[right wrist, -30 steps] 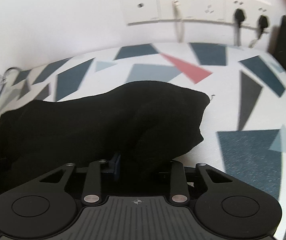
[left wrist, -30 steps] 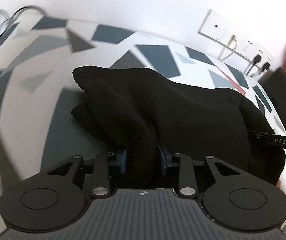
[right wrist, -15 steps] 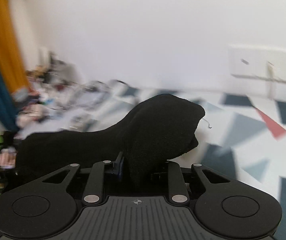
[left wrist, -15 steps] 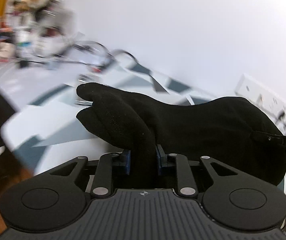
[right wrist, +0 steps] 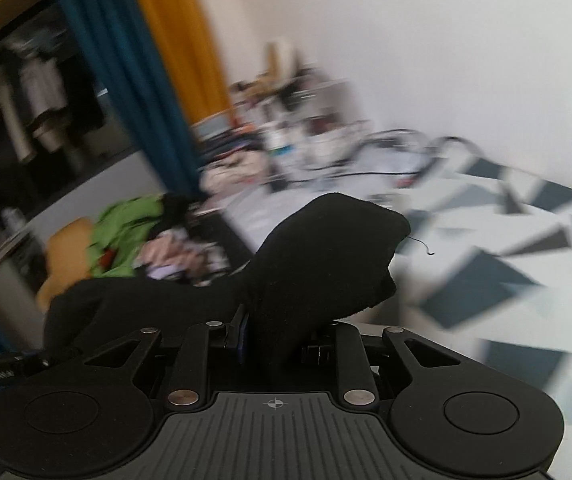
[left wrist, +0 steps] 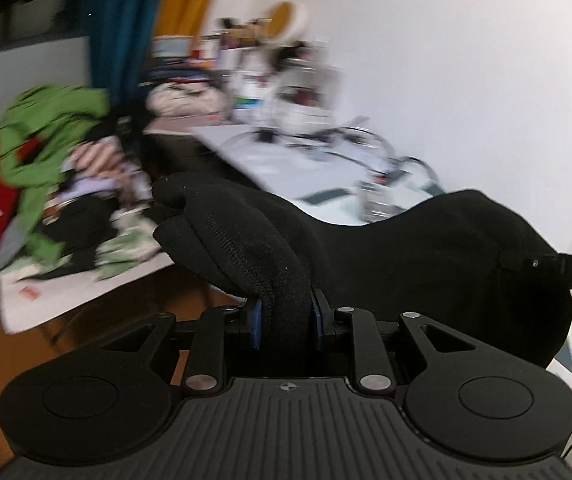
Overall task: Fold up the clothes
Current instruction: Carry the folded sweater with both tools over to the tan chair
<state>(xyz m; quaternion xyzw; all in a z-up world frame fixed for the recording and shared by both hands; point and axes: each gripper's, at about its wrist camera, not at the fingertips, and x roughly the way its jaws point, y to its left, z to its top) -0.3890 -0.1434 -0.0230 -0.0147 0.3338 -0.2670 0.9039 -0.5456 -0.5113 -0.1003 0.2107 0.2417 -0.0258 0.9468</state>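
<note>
Above the patterned worktop (right wrist: 498,280), w/ both tools raised, we hold the black garment (left wrist: 386,248) off the surface; a sec ago it lay bunched on the worktop w/ each tool at one end, and now it hangs between them as a sagging span. The left tool (left wrist: 283,322) is pinching a thick fold of the knit hem betw. its blue pads, jaws narrow but not fully together since cloth fills the gap. The right tool (right wrist: 275,334) likewise clamps the opposite end, fabric bulging up and over the fingers, so we see only one pad edge clearly; a loose thread curls off that end. Both views have swung away from the wall sockets seen earlier and now face the cluttered side of the room: blue and orange curtains (right wrist: 137,80), a heap of other clothes incl. a green garment (left wrist: 45,128), cables and bits on a farther white table (left wrist: 286,160). Background is smeared, so we judge both hands are mid-swing. What this means for the task, in our view: the piece looks done w/ its folding stage and is in transit as a compact bundle, prob. toward a stack or the clothes heap, though we can't tell where it'll land. Risk as we see it: the sagging middle could open the fold if the tools drift apart.
</note>
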